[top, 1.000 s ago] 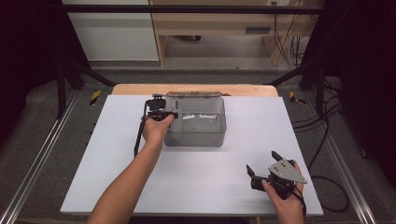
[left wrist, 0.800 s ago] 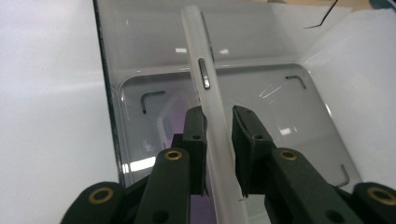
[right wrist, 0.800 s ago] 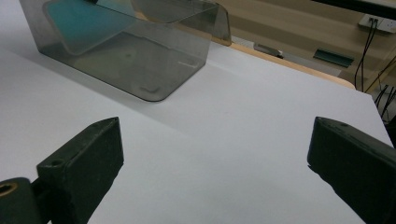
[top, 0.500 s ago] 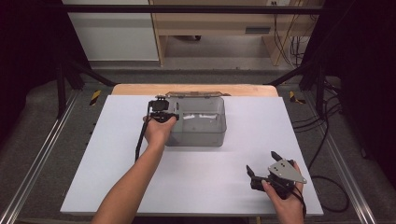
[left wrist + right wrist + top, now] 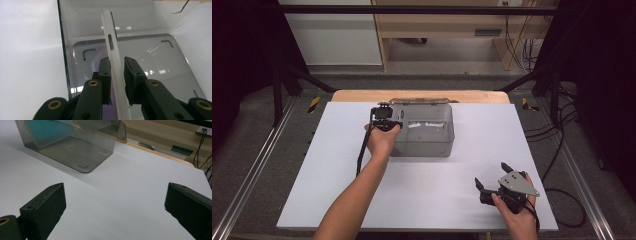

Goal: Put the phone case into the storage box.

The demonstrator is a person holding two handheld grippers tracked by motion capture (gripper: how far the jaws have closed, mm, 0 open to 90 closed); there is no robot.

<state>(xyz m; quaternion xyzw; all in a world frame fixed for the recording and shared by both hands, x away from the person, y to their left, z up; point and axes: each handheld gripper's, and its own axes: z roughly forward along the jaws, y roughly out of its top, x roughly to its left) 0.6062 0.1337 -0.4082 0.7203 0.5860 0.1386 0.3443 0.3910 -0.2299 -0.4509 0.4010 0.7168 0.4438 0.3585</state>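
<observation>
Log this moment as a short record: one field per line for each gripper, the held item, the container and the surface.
left gripper: shut on phone, over the bin
phone: white, held edge-on, side button visible
bin: clear grey plastic, open top, far middle of table
right gripper: open, holding nothing, near right of table
table: white top

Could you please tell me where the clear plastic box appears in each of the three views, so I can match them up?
High view: the box sits upper centre on the white table.
Left gripper view: its inside spreads behind the jaws, which hold a white phone.
Right gripper view: upper left.
Shared landmark: the white table.
</observation>
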